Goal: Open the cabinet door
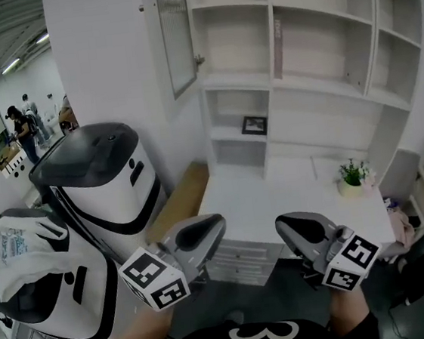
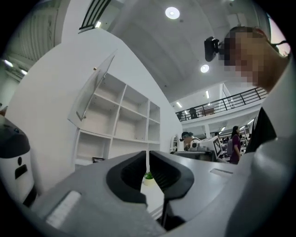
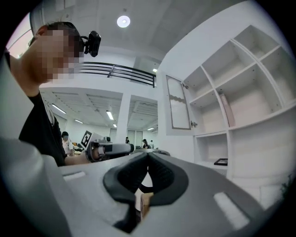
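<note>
cabinet door (image 1: 176,36): glazed, swung open at the upper left of the white shelving (image 1: 310,32) | left tongs (image 1: 216,221): all but clenched, empty, low before the bench (image 1: 276,196) | right tongs (image 1: 282,224): clenched, empty, well below the door

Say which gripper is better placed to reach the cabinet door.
Left, probably. The cabinet door hangs swung out at the upper left of the shelf unit, on the side of the left gripper; the right gripper sits further right. Both are low, nothing in their jaws.
</note>
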`<state>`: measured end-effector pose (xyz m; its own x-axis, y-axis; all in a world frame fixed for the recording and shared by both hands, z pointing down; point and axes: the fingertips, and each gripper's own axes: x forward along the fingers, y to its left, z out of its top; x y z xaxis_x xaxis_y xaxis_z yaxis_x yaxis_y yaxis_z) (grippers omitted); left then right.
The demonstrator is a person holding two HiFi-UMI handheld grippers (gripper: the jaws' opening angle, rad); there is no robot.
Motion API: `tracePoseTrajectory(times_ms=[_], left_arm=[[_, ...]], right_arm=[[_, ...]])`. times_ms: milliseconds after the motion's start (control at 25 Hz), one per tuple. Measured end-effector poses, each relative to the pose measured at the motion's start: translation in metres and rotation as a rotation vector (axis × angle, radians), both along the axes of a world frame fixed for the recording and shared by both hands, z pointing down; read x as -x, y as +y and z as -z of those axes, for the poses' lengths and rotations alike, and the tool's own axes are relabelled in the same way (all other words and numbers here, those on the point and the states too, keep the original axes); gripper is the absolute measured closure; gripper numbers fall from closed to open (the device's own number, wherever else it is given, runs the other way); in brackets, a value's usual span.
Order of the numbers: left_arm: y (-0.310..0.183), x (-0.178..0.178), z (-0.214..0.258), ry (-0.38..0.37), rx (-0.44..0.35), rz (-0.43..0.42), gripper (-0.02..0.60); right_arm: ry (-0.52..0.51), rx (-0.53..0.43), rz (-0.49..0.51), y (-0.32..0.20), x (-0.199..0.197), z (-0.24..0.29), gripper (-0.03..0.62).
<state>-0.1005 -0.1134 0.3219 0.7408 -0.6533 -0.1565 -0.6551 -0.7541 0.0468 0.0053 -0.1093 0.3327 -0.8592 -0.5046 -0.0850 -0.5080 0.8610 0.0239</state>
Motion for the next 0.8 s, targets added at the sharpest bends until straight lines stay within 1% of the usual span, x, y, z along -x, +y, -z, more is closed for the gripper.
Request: tracePoseTrajectory(times_ms=[80,120,240,400,520,680,800], left_arm=[[0.015,-0.012,-0.010,-0.015,-0.010,0.013,0.563],[0.022,-0.017,-0.014,-0.011,-0.008,0.011,0.568],[0.045,-0.032,-0.023,0.020,0.011,-0.026,0.572],[0.064,-0.047,-0.033,0.006,0.023,-0.071,0.572],[0.071,-0.051,-0.044,-0.013,0.029,-0.073,0.572],[0.073,-0.049,-0.051,-0.002,0.053,-0.075,0.572],[0.078,-0.047,-0.053,-0.009,0.044,-0.073,0.572]], right_arm=[[-0.008,0.007,-0.015,0.013,-0.005,-0.009,0.594],[-0.013,0.010,-0.021,0.021,-0.008,-0.013,0.594],[-0.038,0.016,-0.032,0.041,-0.016,-0.022,0.593],[-0.022,0.033,-0.049,0.058,-0.020,-0.038,0.594],[-0.005,0.048,-0.064,0.064,-0.018,-0.050,0.594],[0.018,0.038,-0.098,0.068,-0.018,-0.058,0.594],[0.013,0.049,-0.097,0.073,-0.016,-0.060,0.594]])
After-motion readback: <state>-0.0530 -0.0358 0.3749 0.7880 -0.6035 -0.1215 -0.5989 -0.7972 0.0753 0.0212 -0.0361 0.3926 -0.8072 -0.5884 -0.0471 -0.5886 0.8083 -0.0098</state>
